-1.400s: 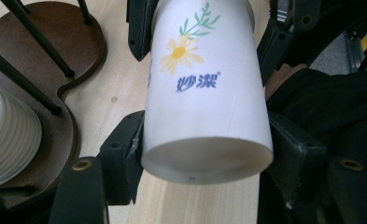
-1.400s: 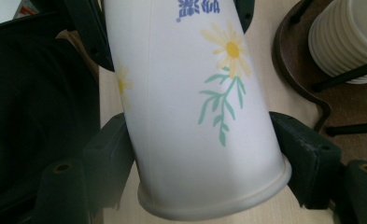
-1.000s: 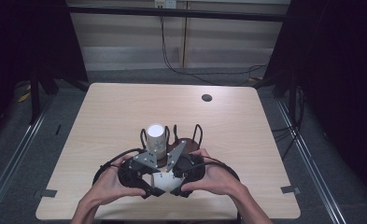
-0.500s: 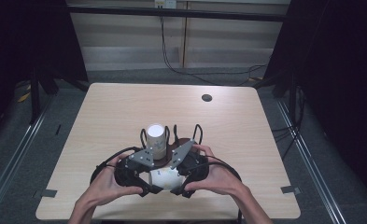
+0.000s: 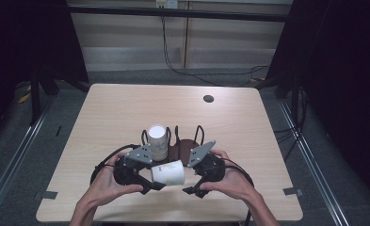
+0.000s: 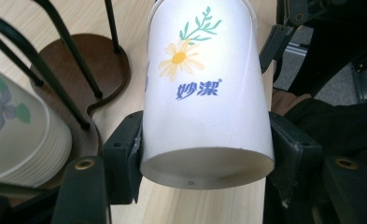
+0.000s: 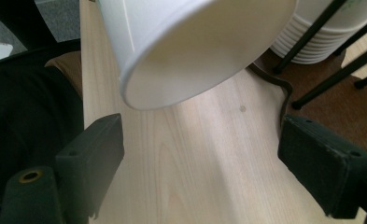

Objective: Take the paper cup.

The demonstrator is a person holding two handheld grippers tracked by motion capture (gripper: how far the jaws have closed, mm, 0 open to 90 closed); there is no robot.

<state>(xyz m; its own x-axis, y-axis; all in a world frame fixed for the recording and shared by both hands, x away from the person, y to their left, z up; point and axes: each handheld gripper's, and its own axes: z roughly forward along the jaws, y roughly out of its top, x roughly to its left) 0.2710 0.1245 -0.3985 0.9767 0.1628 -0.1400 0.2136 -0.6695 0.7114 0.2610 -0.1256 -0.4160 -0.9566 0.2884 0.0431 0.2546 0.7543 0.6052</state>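
Right now your left gripper (image 5: pixel 147 181) has its jaws clamped on a single paper cup (image 5: pixel 169 172), squeezing it near its base; in the left gripper view the two pads press the cup's (image 6: pixel 204 93) sides, and its flower print and blue lettering face the camera. You hold the cup on its side, just above the table (image 5: pixel 248 127) near the middle of the near edge, with its open mouth turned toward your right gripper (image 5: pixel 190 186). That gripper's jaws stand wide apart and grip nothing; in the right gripper view the cup's rim (image 7: pixel 195 51) hangs just ahead of them, above bare wood, not touching either pad. Just behind the held cup, a stack of cups (image 5: pixel 157 141) stands mouth down in a black wire holder (image 5: pixel 187 141) on a dark brown base, near the table's centre. A small dark round spot (image 5: pixel 208 98) lies on the table toward the far right corner, well apart from everything else. Both your hands sit close together at the near edge.
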